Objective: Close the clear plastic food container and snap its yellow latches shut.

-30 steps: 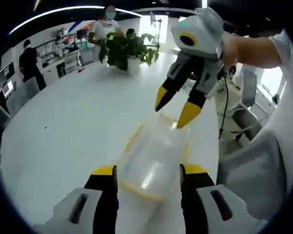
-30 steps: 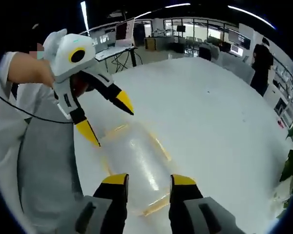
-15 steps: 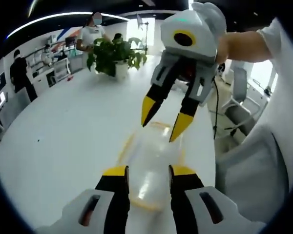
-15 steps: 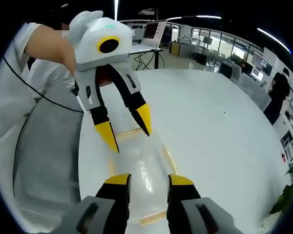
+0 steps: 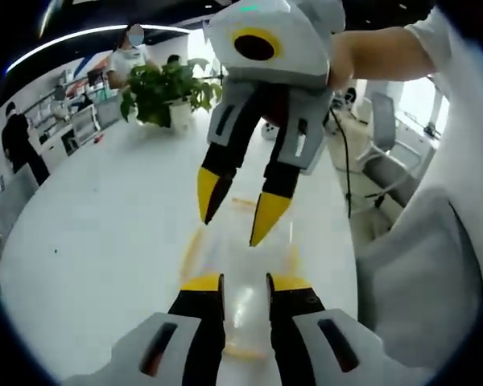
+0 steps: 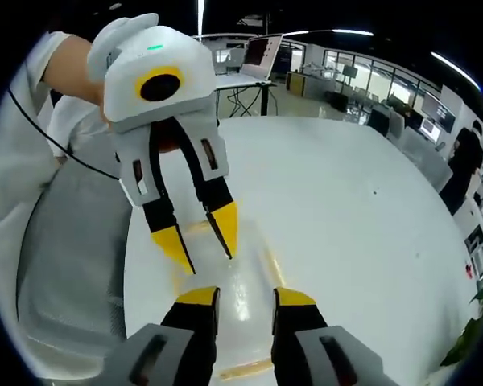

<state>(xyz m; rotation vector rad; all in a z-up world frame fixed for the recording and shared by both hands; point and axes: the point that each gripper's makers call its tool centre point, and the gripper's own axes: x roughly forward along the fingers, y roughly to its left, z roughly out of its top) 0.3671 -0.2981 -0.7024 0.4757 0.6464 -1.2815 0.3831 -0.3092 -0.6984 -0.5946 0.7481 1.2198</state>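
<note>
Container: the clear plastic food container [image 5: 243, 277] is seen lying on the white surface [image 5: 105, 217], between the two grippers; yellow edging is visible along its sides.
Left gripper [image 5: 244, 281]: jaws narrowly parted over the near end of the container; a grip cannot be confirmed.
Right gripper [image 6: 245, 296]: jaws slightly apart above the container's opposite end; contact cannot be told.
Surroundings: a potted plant [image 5: 165, 88] is noted at the far edge.
</note>
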